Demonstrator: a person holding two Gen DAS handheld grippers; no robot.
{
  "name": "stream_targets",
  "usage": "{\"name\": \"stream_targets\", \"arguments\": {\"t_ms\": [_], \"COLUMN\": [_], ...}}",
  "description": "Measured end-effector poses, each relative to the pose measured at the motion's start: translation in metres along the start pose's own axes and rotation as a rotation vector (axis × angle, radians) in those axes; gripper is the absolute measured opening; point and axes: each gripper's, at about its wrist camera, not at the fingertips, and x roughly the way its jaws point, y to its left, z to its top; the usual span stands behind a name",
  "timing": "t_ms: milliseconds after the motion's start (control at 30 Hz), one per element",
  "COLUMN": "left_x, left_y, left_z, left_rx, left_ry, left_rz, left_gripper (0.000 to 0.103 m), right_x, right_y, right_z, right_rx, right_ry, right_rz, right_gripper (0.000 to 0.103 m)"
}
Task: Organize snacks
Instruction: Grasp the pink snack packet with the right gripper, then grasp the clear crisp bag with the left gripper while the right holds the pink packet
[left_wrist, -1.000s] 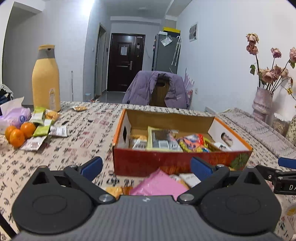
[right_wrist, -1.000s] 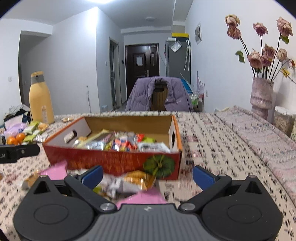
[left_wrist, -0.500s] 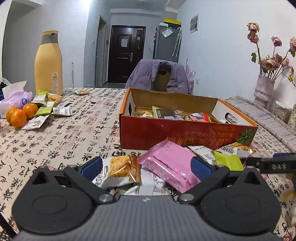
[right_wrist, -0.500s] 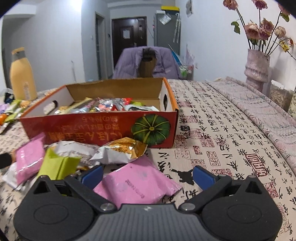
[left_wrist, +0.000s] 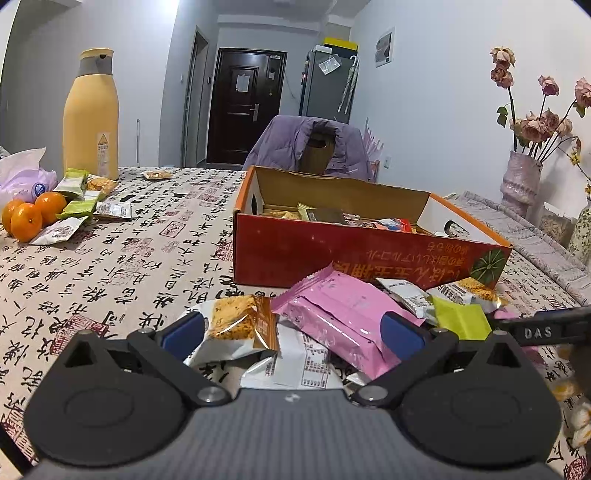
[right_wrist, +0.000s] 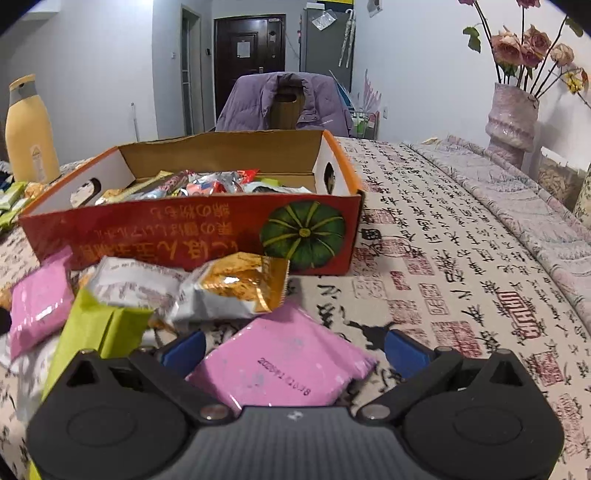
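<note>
Left wrist view: one table (left_wrist: 110, 266) with a printed cloth fills the frame. One red cardboard box (left_wrist: 332, 254) sits centre-right, part full of snacks. One yellow bottle (left_wrist: 90, 114) upper left. One vase (left_wrist: 521, 182) of dried flowers at right edge. Three oranges (left_wrist: 31, 214) far left, beside a few green and white packets.
Loose pile just in front of the box, lower centre: one pink packet (left_wrist: 343, 314), one orange-and-silver cracker packet (left_wrist: 238, 325), one lime-green packet (left_wrist: 460, 321), at least two white ones.
Left gripper (left_wrist: 291, 332): spread wide, released, straddling the pile, gripping nothing.
Right wrist view: right gripper (right_wrist: 293, 349) spread wide, released; a second pink packet (right_wrist: 284, 365) lies flat between its fingers; contact unclear.
</note>
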Motion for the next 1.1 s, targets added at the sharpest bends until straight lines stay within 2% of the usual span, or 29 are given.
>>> {"name": "stream_targets", "arguments": {"t_ms": [233, 300, 367, 433, 500, 533, 633, 1100], "left_x": [-0.001, -0.001, -0.001, -0.001, -0.001, -0.001, -0.001, -0.004], "left_y": [0.003, 0.004, 0.005, 0.005, 0.005, 0.005, 0.005, 0.01], "left_z": [-0.001, -0.001, -0.001, -0.001, -0.001, -0.002, -0.002, 0.006], "left_rx": [-0.021, -0.027, -0.031, -0.032, -0.032, -0.033, -0.034, -0.014], "left_ry": [0.003, 0.002, 0.002, 0.003, 0.002, 0.002, 0.003, 0.036], "left_rz": [-0.01, -0.012, -0.012, -0.012, -0.013, -0.013, -0.013, 0.023], "left_gripper": [0.103, 0.103, 0.103, 0.103, 0.103, 0.103, 0.103, 0.103], "right_x": [-0.013, -0.015, -0.016, -0.018, -0.021, -0.023, -0.027, -0.049], "right_y": [-0.014, -0.017, -0.02, -0.024, -0.023, -0.021, -0.02, -0.033], "right_z": [-0.009, -0.012, -0.016, -0.02, -0.024, -0.026, -0.029, -0.034], "right_rx": [-0.04, -0.045, -0.034, -0.012, -0.014, -0.018, -0.02, 0.022], "right_ry": [-0.006, -0.005, 0.002, -0.009, -0.027, -0.039, -0.055, -0.144], "right_rz": [0.007, 0.017, 0.034, 0.061, 0.068, 0.073, 0.079, 0.077], "right_gripper": [0.103, 0.1, 0.087, 0.085, 0.077, 0.068, 0.062, 0.061]}}
